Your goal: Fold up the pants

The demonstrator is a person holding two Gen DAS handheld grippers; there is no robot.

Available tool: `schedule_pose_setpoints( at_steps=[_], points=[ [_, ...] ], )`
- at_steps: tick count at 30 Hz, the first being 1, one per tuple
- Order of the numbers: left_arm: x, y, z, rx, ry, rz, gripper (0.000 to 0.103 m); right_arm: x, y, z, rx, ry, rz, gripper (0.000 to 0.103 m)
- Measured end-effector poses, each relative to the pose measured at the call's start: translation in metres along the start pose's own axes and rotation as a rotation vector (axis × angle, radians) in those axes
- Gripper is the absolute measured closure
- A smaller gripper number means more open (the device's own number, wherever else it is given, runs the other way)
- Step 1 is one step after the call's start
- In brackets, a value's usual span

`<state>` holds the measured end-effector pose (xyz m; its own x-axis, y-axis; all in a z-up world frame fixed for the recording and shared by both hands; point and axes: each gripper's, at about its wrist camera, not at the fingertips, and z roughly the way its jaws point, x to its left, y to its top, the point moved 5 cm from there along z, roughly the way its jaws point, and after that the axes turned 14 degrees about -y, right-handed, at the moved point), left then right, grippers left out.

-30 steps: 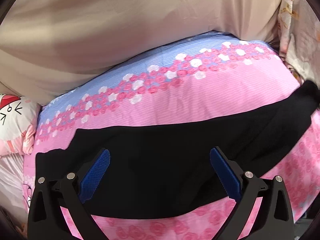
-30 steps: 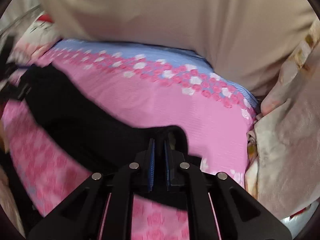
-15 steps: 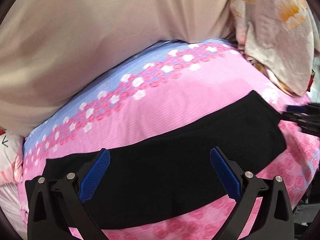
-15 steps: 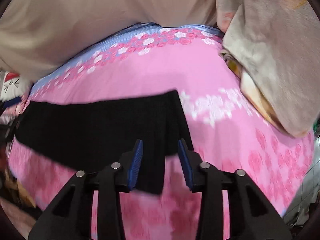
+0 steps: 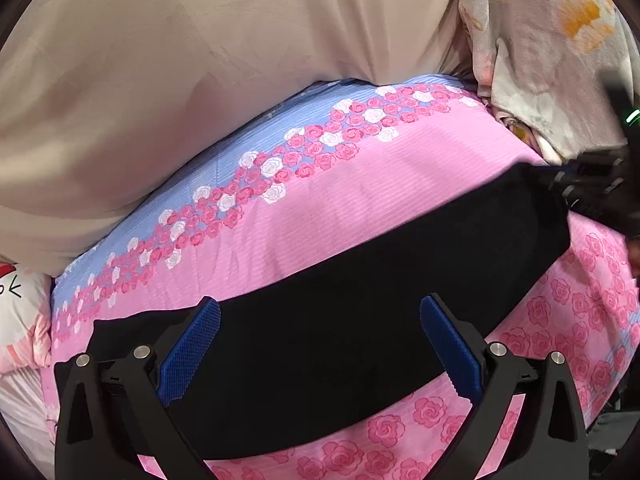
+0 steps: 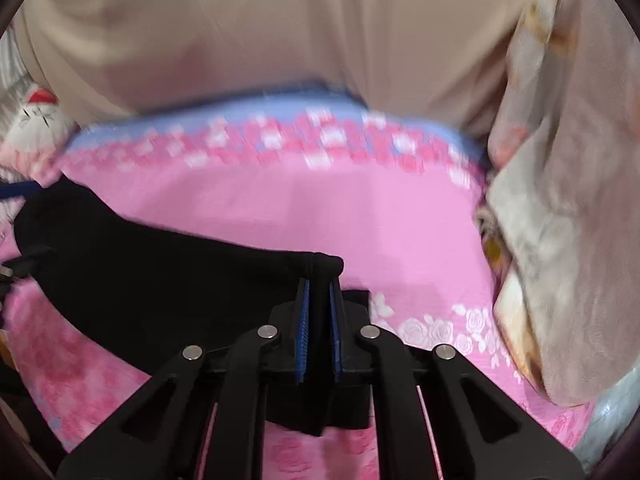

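The right gripper has its 2 blue-padded jaws clamped on one end of the black fabric pants, which lie as a long band across the pink rose-print bedsheet. At lower centre, the left gripper is spread wide above the pants, holding nothing.

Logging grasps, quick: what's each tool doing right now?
Left tool: open, over the pants.
Right tool: shut on the pants' end.
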<state>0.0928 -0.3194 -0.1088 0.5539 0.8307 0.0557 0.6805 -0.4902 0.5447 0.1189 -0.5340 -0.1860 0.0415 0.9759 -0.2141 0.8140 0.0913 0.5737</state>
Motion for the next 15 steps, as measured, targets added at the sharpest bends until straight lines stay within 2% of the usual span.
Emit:
schedule_pose_setpoints(
  at_steps=[1,3,5,6,8,10,12,13,15],
  points=[
    [-0.001,0.000,0.002,0.000,-0.004,-0.003,0.005,-0.001,-0.013,0.021,0.066,-0.030,-0.013,0.082],
    [-0.003,0.001,0.006,0.005,-0.007,-0.008,0.005,-0.011,-0.017,0.014,0.021,-0.040,0.049,0.069],
    [-0.005,0.000,0.007,0.009,-0.009,-0.002,0.005,-0.023,-0.014,-0.007,-0.001,-0.080,0.123,0.068],
    [-0.006,-0.001,0.006,0.008,-0.014,-0.002,0.005,-0.024,-0.013,-0.029,-0.056,-0.072,0.150,0.068],
    [-0.007,-0.003,0.005,-0.002,-0.025,-0.006,0.005,-0.017,-0.015,-0.042,-0.082,-0.038,0.154,0.068],
    [-0.008,-0.004,0.008,0.000,-0.031,-0.012,0.005,-0.004,-0.028,-0.021,-0.007,0.004,0.142,0.070],
    [-0.008,-0.005,0.015,0.017,-0.037,-0.022,0.005,0.000,-0.044,0.007,0.083,-0.046,0.099,0.070],
    [-0.008,-0.006,0.018,0.025,-0.034,-0.024,0.005,-0.003,-0.044,0.004,0.060,-0.039,0.127,0.070],
    [-0.003,-0.008,0.020,0.030,-0.017,-0.019,0.005,-0.011,-0.041,-0.012,0.067,-0.065,0.196,0.067]
  ],
)
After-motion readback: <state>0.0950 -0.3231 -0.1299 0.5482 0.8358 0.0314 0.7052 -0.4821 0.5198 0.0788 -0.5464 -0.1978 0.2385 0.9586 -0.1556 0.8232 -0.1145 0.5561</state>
